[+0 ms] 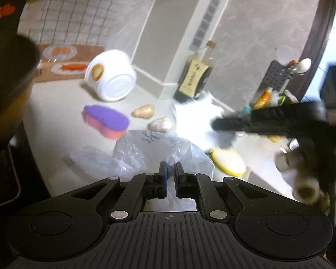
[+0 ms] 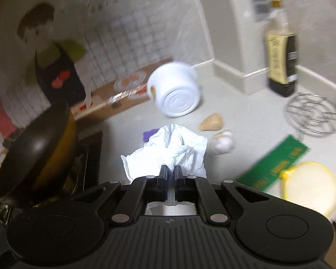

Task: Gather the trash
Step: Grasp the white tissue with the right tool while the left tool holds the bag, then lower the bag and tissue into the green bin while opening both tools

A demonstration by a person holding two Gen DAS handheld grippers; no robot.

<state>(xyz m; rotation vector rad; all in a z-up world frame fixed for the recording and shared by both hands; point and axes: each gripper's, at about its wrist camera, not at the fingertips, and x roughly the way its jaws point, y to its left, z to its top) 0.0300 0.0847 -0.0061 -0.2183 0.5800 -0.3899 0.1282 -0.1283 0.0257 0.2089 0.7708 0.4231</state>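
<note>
My left gripper [image 1: 170, 167] is shut on the edge of a crumpled translucent plastic bag [image 1: 143, 150], which bulges just beyond the fingertips above the pale counter [image 1: 62, 103]. In the right wrist view my right gripper [image 2: 170, 170] is shut on a crumpled white tissue [image 2: 174, 145] that is lifted off the counter. The left wrist view shows that same right gripper [image 1: 214, 124] as a blurred black bar coming in from the right, with the tissue [image 1: 197, 112] at its tip, beyond the bag.
A white cup [image 2: 175, 89] lies on its side near the wall, with a purple-and-pink sponge [image 1: 105, 121], garlic [image 2: 224, 143] and a beige scrap [image 2: 209, 122] around it. A dark bottle [image 2: 282, 56], wire trivet [image 2: 311, 114], green wrapper [image 2: 273, 168] and yellow-rimmed lid [image 2: 309, 186] sit right; a pan [image 2: 38, 148] left.
</note>
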